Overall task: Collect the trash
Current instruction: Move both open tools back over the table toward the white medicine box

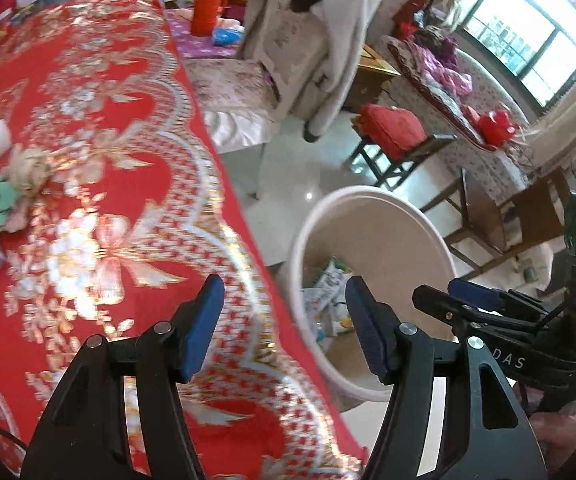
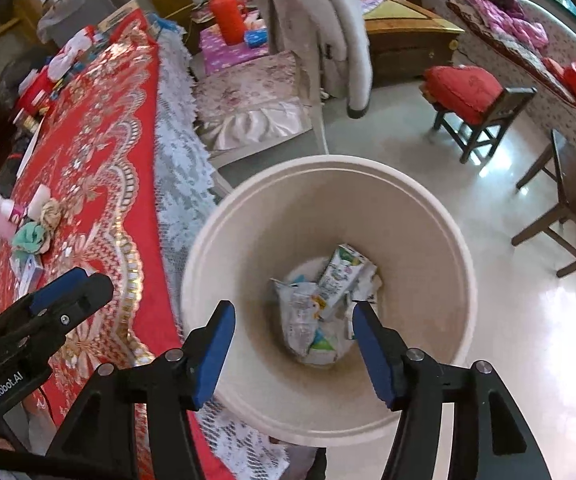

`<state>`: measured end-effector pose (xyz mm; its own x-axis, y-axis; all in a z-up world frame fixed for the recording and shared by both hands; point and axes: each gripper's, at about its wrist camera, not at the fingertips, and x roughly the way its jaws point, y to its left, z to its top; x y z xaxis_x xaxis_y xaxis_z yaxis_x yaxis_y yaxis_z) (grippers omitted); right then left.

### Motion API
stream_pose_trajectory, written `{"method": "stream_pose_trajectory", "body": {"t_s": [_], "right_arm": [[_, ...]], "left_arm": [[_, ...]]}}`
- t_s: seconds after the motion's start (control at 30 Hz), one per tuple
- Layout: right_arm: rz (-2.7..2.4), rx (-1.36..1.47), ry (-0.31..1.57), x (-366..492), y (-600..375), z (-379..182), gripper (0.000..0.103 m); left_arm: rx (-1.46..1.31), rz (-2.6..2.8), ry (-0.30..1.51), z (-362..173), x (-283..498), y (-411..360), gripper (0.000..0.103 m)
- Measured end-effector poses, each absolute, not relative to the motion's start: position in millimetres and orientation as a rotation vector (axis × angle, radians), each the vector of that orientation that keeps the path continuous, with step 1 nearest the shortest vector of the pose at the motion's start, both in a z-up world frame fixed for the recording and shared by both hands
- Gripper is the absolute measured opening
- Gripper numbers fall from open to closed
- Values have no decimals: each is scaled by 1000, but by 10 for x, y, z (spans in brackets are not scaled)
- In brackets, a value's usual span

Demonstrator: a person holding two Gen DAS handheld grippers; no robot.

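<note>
Right wrist view: my right gripper (image 2: 293, 344) hangs over the bin (image 2: 204, 264), jaws spread, empty; 2 cartons (image 2: 319, 308) lie inside. My left gripper (image 1: 284, 320) gapes empty beside the bin. Crumpled wads (image 2: 40, 228) remain on the tablecloth (image 2: 100, 152) left of the bin: probably light, soft; pinch mid-bulge.

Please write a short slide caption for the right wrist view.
Open right gripper above the beige bin holding crumpled wrappers, beside the red tablecloth.
</note>
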<state>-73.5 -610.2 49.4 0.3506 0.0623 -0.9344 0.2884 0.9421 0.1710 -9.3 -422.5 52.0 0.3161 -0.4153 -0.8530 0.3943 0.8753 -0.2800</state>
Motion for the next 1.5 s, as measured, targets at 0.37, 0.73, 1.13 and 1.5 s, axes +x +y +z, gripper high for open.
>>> {"method": "stream_pose_trajectory", "body": {"t_s": [0.37,0.73,1.13,1.5], "right_arm": [[-46,271,1208,-388,-5521,535,60],[82,210,1227,-15,-4746,489,60],[168,168,1245,291,-4054,424,60],[154,159,1253,366,-3899,408,61]], "left_arm": [[-67,-423,1118,565,62,-3525,62],[-127,-285,1116,539,191,-2514,62],[-191,-116,1107,442,397,-1344,62],[-251,-229,1191,151,623,-1192,62]]}}
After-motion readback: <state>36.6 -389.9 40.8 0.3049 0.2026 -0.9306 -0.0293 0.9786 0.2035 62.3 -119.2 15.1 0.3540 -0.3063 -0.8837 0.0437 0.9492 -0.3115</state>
